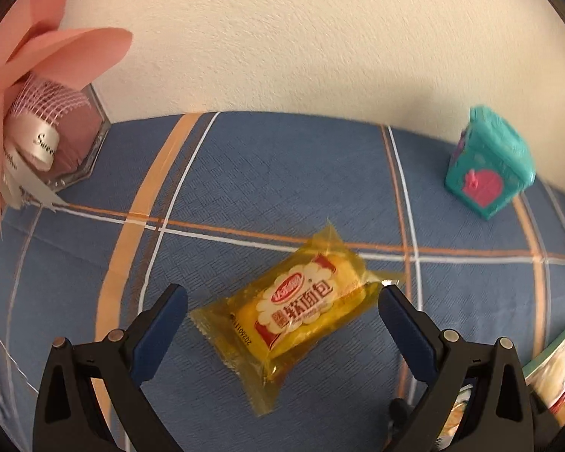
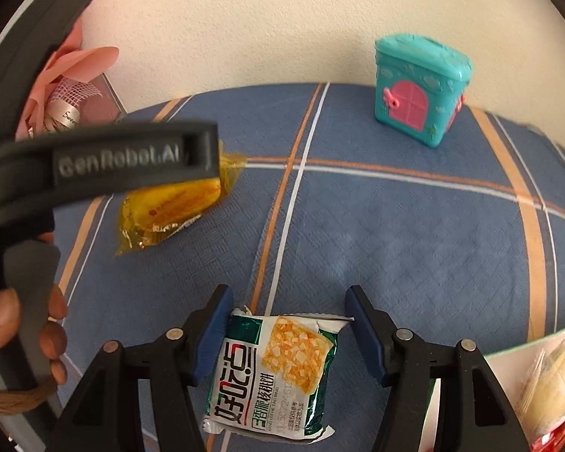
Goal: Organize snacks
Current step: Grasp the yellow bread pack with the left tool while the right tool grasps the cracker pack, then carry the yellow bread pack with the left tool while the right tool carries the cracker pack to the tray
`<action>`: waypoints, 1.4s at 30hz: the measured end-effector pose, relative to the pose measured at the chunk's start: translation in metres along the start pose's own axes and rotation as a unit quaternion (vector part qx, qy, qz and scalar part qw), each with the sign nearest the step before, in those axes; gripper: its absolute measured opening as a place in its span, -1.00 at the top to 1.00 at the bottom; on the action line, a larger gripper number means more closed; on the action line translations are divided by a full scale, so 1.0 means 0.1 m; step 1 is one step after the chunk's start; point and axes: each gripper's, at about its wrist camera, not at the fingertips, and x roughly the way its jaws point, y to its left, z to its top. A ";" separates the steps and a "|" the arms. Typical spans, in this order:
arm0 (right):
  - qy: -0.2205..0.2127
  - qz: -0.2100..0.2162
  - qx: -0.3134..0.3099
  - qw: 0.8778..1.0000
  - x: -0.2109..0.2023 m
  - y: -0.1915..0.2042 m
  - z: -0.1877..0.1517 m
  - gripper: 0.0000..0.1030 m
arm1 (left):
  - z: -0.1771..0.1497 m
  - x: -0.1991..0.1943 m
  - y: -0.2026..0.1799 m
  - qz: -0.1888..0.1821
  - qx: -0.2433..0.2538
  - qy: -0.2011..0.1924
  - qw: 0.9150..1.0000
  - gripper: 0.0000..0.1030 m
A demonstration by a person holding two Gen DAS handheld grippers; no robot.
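Observation:
A yellow bread packet [image 1: 297,309] with a red and white label lies slantwise on the blue plaid tablecloth [image 1: 267,173]. My left gripper [image 1: 280,299] is open wide just above it, one blue pad on each side and neither touching. In the right wrist view the same packet [image 2: 169,207] lies at the left, partly hidden by the left tool's black casing [image 2: 124,158], which a hand [image 2: 3,316] holds. My right gripper [image 2: 290,301] is shut on a green and white cracker packet [image 2: 275,373], whose top edge spans from pad to pad.
A teal toy house box [image 2: 418,94] with a pink door stands at the back right near the wall. A pink paper flower bouquet [image 1: 37,75] in a clear case stands at the back left. A clear bin [image 2: 527,342] holding snacks sits at the right edge.

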 end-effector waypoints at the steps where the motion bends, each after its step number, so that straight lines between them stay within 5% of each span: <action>1: 0.002 0.003 0.004 1.000 -0.01 -0.02 -0.01 -0.26 | 0.00 0.01 -0.04 0.006 0.014 0.002 1.000 -0.96; 10: 0.030 0.011 0.014 0.999 -0.20 -0.17 -0.11 -0.26 | 0.03 0.07 -0.19 0.041 0.111 0.005 0.993 -0.82; 15: 0.051 0.013 0.012 0.999 -0.30 -0.20 -0.24 -0.26 | 0.05 0.09 -0.26 0.034 0.138 0.015 0.990 -0.03; 20: 0.066 0.008 0.008 0.998 -0.39 -0.19 -0.36 -0.29 | -0.01 0.02 -0.21 0.016 0.108 0.044 0.993 0.21; 30: 0.104 -0.017 -0.017 0.994 -0.40 0.07 -0.60 -0.43 | -0.46 -0.20 0.05 -0.022 0.033 0.073 0.997 0.27; 35: 0.103 -0.016 -0.027 0.994 -0.45 0.16 -0.76 -0.07 | -0.78 -0.36 0.20 -0.056 -0.020 0.067 0.996 0.28; 42: 0.103 -0.024 -0.013 0.994 -0.67 0.18 -0.96 -0.01 | -1.22 -0.64 0.31 -0.096 -0.087 0.053 0.990 0.29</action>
